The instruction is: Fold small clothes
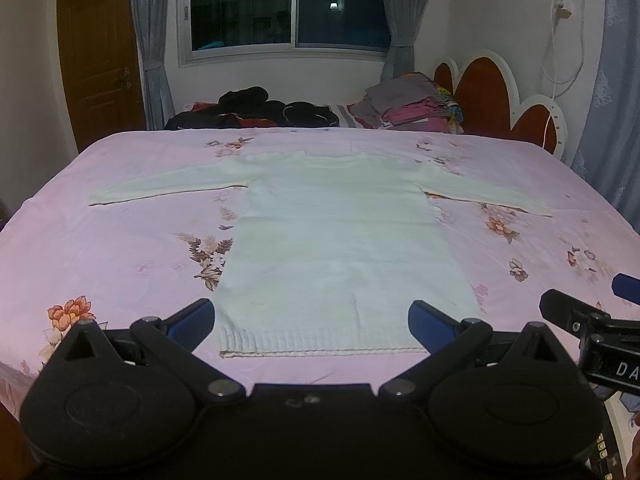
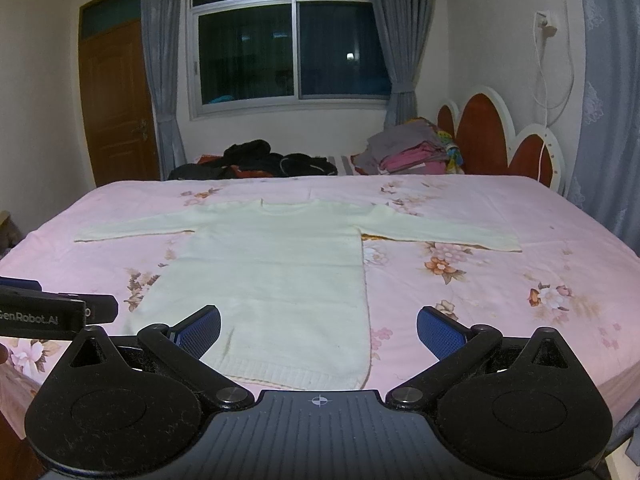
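So far nothing is being gripped. One pale sweater [image 1: 340, 232] is lying flat on the pink floral bedspread [image 1: 120, 248], front up as far as I can tell, both sleeves stretched out sideways and the ribbed hem [image 1: 320, 346] nearest the near edge of the bed. Likely it is being laid out this way so each sleeve can be folded inward over the body first.

The left gripper [image 1: 312, 320] is hovering just above the hem with its jaws spread wide, holding nothing. The right gripper [image 2: 318, 330] is hovering near the sweater's lower right corner, jaws likewise spread and empty. They are sitting side by side, each one's edge showing in the other's camera.

Count: one sweater, two sleeves, two grippers. At the far side, one heap of dark clothes [image 1: 256, 110] and one stack of folded clothes [image 1: 408, 110] are waiting well apart from the sweater.

Judgement: folding is not yet begun.
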